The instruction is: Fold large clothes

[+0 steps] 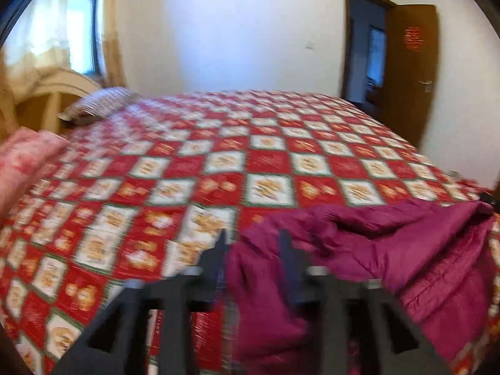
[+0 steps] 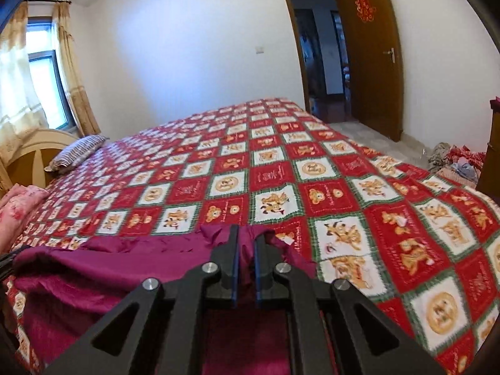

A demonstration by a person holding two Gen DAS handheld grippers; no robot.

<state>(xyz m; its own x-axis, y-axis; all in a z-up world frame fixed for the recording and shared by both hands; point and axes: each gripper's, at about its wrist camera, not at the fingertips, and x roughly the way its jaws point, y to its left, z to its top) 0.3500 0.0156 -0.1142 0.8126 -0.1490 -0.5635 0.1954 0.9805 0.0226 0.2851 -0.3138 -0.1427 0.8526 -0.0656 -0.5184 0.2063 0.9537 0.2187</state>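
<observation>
Magenta padded jacket (image 2: pixel 93 268) lies on the bed (image 2: pixel 281 162) for folding. Right gripper (image 2: pixel 245 243) pinches its edge; left gripper (image 1: pixel 253 243) stands apart, cloth between its jaws unpressed.

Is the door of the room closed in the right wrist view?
No, the brown door stands swung open against the wall, and the dark doorway beside it shows another room.

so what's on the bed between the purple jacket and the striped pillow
Nothing but bare quilt between the purple jacket and the striped pillow, clearest in the right wrist view.
</observation>
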